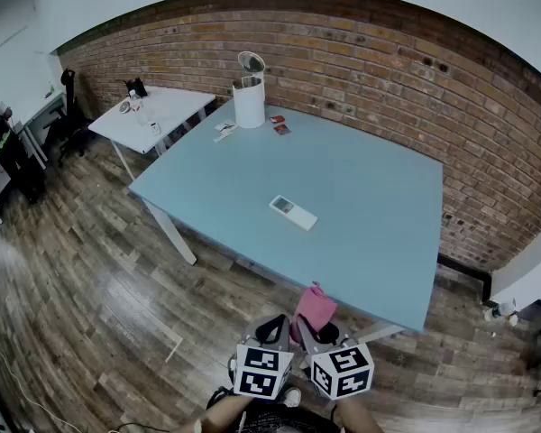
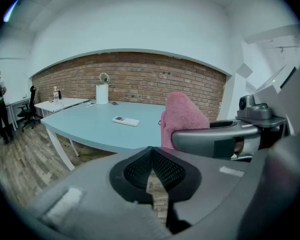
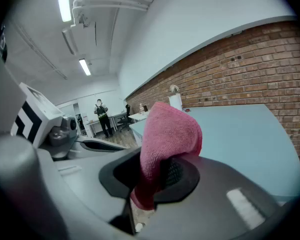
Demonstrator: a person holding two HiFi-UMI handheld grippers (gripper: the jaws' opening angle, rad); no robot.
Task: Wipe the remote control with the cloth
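A white remote control [image 1: 293,212] lies flat near the middle of the light blue table [image 1: 370,242]; the left gripper view shows the remote control [image 2: 125,120] far ahead. My right gripper [image 1: 314,332] is shut on a pink cloth [image 1: 315,309], held off the table's near edge. The cloth [image 3: 165,144] stands up out of the right gripper [image 3: 155,179] in its own view. My left gripper [image 1: 272,330] is beside it, shut and empty, its jaws meeting with nothing between them in the left gripper [image 2: 152,171] view, where the cloth [image 2: 182,119] shows to the right.
A white kettle [image 1: 249,93] with its lid up stands at the table's far edge, with small cards [image 1: 279,125] and a small white item [image 1: 224,131] nearby. A white side table [image 1: 153,111] stands at the left. A person [image 3: 103,115] stands far off. Brick wall behind.
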